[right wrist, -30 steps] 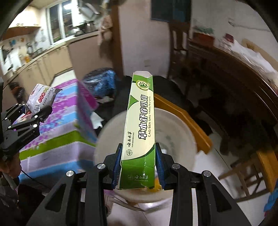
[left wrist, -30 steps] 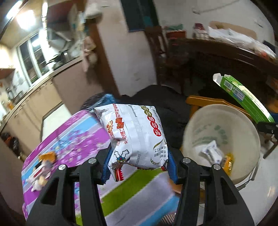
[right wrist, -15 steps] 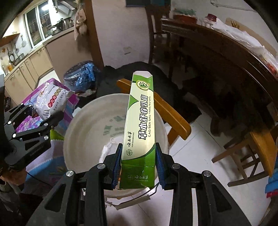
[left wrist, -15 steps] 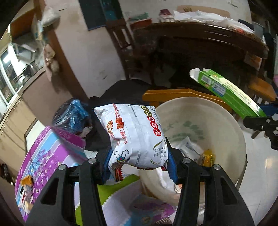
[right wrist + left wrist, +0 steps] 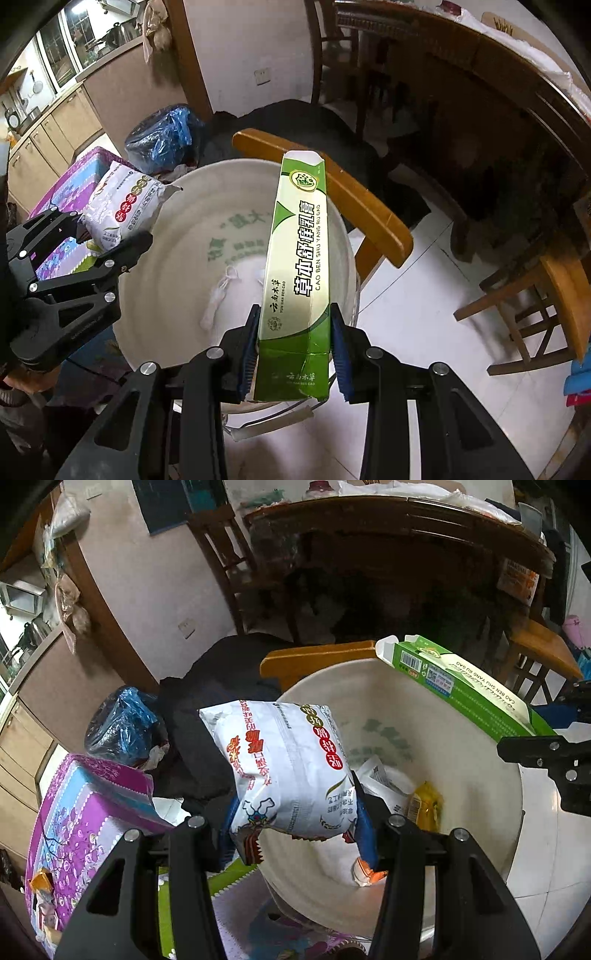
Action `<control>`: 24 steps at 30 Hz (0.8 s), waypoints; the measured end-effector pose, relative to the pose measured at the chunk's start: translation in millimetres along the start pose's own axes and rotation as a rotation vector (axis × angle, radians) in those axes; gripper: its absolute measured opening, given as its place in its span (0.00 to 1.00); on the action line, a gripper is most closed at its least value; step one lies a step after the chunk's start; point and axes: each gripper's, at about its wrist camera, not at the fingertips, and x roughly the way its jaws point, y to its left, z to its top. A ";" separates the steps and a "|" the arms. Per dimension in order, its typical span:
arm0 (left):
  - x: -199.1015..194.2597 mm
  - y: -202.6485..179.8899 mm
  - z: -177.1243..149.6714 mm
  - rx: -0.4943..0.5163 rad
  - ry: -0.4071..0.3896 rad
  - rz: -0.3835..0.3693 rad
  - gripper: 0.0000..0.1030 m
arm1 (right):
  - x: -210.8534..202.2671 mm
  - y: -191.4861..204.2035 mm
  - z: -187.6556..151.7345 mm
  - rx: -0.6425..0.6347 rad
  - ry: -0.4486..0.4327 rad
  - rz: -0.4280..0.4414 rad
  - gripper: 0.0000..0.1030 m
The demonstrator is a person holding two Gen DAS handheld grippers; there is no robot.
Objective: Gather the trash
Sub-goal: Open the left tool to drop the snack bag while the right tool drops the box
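Both loads now carried over round white plastic bucket [image 5: 236, 206]. White snack packet [image 5: 288, 768] pinched by left gripper [image 5: 295, 823] fingers; green cardboard box [image 5: 299, 273] pinched by right gripper [image 5: 295, 350] fingers. Release judged next.

Home dining-kitchen: wooden chairs [image 5: 546, 295] and dark table [image 5: 480, 74] right of frame, kitchen cabinets [image 5: 48, 136] upper left.

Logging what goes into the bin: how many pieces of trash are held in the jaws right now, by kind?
White snack packet, in the left gripper: 1
Green carton, in the right gripper: 1
Total: 2, both over the white bucket.
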 end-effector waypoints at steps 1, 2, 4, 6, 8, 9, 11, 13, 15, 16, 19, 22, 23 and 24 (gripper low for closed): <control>1.6 -0.9 1.2 0.001 0.003 -0.001 0.48 | 1.1 0.6 0.3 0.000 0.002 0.002 0.35; 2.5 -1.8 1.0 0.002 0.004 -0.001 0.48 | 2.5 1.6 0.5 -0.001 0.003 0.006 0.35; 4.6 -2.8 1.2 0.004 0.009 -0.005 0.48 | 4.6 3.4 1.2 -0.004 0.006 0.010 0.35; 7.1 -3.4 1.3 0.008 0.014 -0.006 0.48 | 7.1 5.9 1.5 -0.009 0.011 0.012 0.35; 8.5 -4.3 0.8 0.010 0.017 -0.007 0.48 | 9.5 7.7 1.7 -0.013 0.016 0.012 0.35; 9.0 -5.1 0.5 0.010 0.018 -0.008 0.48 | 10.5 8.5 1.6 -0.015 0.017 0.012 0.35; 9.5 -6.2 0.5 0.014 0.018 -0.008 0.48 | 11.0 9.1 1.4 -0.016 0.020 0.011 0.35; 10.0 -7.1 0.7 0.015 0.019 -0.009 0.48 | 11.9 9.2 1.6 -0.017 0.021 0.012 0.35; 9.7 -7.7 1.1 0.017 0.018 -0.009 0.48 | 12.2 10.0 2.4 -0.020 0.021 0.009 0.35; 9.4 -8.3 1.3 0.019 0.018 -0.009 0.48 | 12.0 10.3 2.8 -0.021 0.020 0.010 0.35; 8.9 -8.5 1.4 0.022 0.016 -0.008 0.48 | 12.2 10.8 2.6 -0.024 0.018 0.011 0.35; 9.0 -8.9 1.1 0.020 0.016 -0.005 0.48 | 12.3 10.7 3.6 -0.023 0.015 0.009 0.35; 9.1 -9.0 1.0 0.020 0.017 -0.005 0.48 | 12.8 10.6 4.3 -0.023 0.013 0.006 0.35; 8.9 -9.1 0.9 0.020 0.016 -0.004 0.48 | 13.3 10.8 4.9 -0.024 0.010 0.002 0.36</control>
